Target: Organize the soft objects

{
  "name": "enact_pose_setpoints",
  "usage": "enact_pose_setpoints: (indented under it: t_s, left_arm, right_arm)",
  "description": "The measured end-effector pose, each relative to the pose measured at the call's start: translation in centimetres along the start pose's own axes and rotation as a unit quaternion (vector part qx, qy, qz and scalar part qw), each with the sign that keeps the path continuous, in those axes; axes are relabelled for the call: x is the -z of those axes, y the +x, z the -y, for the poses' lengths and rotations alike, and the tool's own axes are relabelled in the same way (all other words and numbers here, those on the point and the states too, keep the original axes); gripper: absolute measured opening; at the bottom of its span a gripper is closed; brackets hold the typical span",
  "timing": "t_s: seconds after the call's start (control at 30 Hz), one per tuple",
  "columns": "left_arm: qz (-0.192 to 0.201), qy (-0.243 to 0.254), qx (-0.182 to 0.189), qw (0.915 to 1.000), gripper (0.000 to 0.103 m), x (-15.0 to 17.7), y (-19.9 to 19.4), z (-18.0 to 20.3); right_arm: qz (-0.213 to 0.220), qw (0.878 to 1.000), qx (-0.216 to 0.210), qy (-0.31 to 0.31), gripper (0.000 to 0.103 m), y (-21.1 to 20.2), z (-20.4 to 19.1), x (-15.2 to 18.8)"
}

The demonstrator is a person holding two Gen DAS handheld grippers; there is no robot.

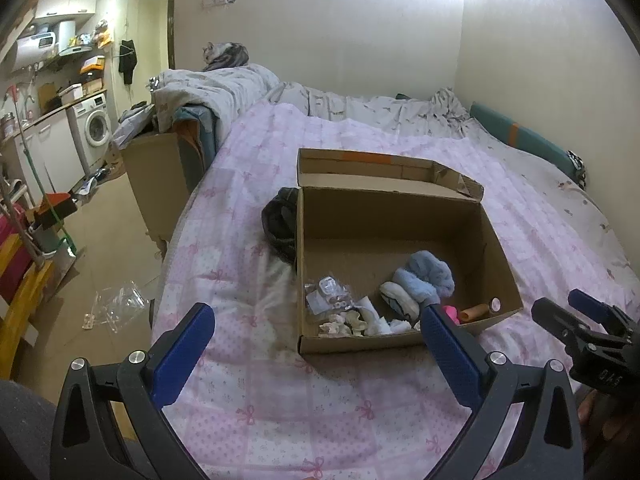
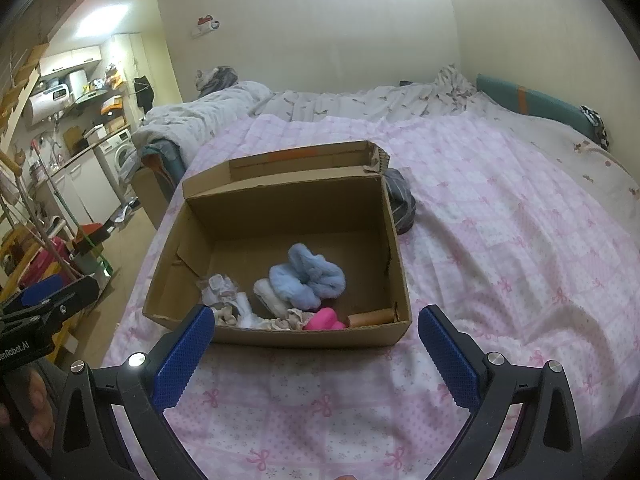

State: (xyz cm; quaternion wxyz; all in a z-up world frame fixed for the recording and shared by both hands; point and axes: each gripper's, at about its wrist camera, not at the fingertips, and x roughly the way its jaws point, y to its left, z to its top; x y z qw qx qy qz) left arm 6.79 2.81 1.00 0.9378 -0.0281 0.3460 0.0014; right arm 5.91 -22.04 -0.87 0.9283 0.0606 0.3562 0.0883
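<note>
An open cardboard box (image 1: 344, 216) (image 2: 276, 208) sits on the pink bedspread. Inside lie a fluffy blue item (image 1: 426, 278) (image 2: 308, 276), white socks (image 1: 372, 320) (image 2: 264, 294), a clear packet (image 1: 326, 294) (image 2: 218, 286), a pink item (image 2: 324, 318) and an orange tube (image 1: 474, 312) (image 2: 370, 316). A dark garment (image 1: 280, 220) (image 2: 402, 204) lies outside against the box. My left gripper (image 1: 316, 334) is open and empty, just before the box's near wall. My right gripper (image 2: 316, 338) is open and empty at the same wall; it also shows in the left wrist view (image 1: 564, 312).
The bed (image 2: 500, 240) carries a rumpled grey quilt (image 1: 240, 84) at the far end, with a cat (image 1: 226, 54) on it. A second cardboard box (image 1: 156, 172) stands on the floor left of the bed. A washing machine (image 1: 94, 128) and cluttered shelves stand further left.
</note>
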Motion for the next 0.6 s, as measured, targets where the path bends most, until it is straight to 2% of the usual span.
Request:
enact_pose_setpoints:
  t_s: [0.6]
  left_arm:
    - [-0.005, 0.005, 0.007, 0.9999, 0.103, 0.45, 0.08, 0.16]
  right_arm:
    - [0.007, 1.000, -0.008, -0.004, 0.103, -0.23, -0.31, -0.06]
